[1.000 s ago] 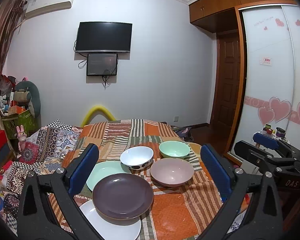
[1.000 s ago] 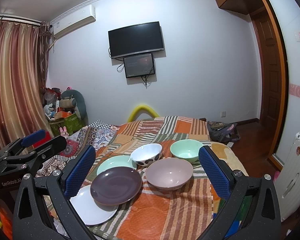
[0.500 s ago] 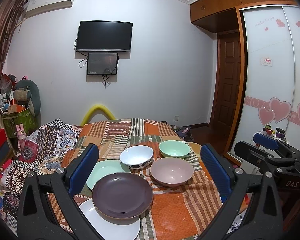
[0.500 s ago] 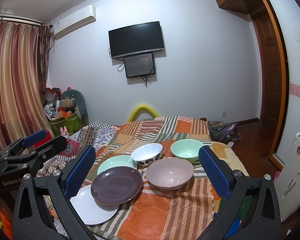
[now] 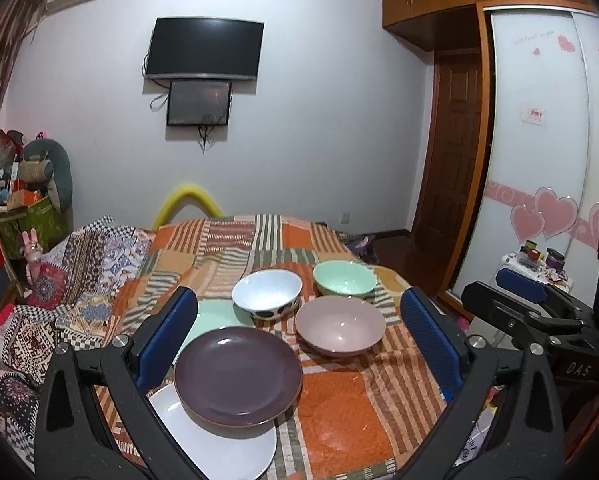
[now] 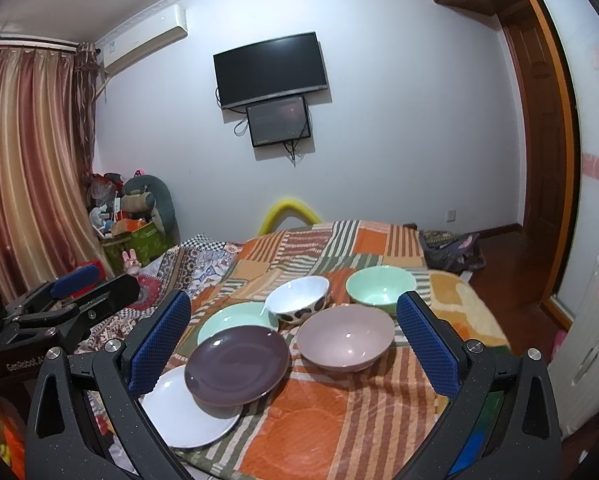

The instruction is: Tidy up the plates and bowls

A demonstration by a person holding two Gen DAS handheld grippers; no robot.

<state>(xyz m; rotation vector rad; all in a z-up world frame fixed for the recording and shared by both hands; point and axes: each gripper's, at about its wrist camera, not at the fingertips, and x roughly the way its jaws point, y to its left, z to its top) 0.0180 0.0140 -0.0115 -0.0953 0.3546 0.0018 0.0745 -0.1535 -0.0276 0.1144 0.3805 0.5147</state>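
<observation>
Orange, green and cream striped patchwork cloth (image 5: 339, 412) covers the tabletop in the lower centre of both views, and all the dishes sit on it. In the left wrist view, a dark purple plate (image 5: 237, 376) lies at lower centre, overlapping a white plate (image 5: 215, 444) at the bottom edge and partly covering a mint green plate (image 5: 215, 312) just behind it. To the right of the purple plate sits a dusty pink bowl (image 5: 340, 330). Behind these, a white bowl with black spots (image 5: 266, 294) stands at centre, with a mint green bowl (image 5: 344, 278) to its right.

The left gripper (image 5: 299, 344) fills the bottom of its frame, its blue-padded fingers spread wide to either side of the dishes and holding nothing. The right gripper (image 6: 293, 348) looks the same in its own view: wide open, empty, framing the purple plate (image 6: 237, 364) and pink bowl (image 6: 345, 336). Each gripper also appears at the side edge of the other's view.

On the pale wall in the upper centre hangs a black television (image 5: 205, 49) with a smaller screen (image 5: 199, 103) below it. Striped curtains (image 6: 23, 168) hang at the left of the right wrist view.
</observation>
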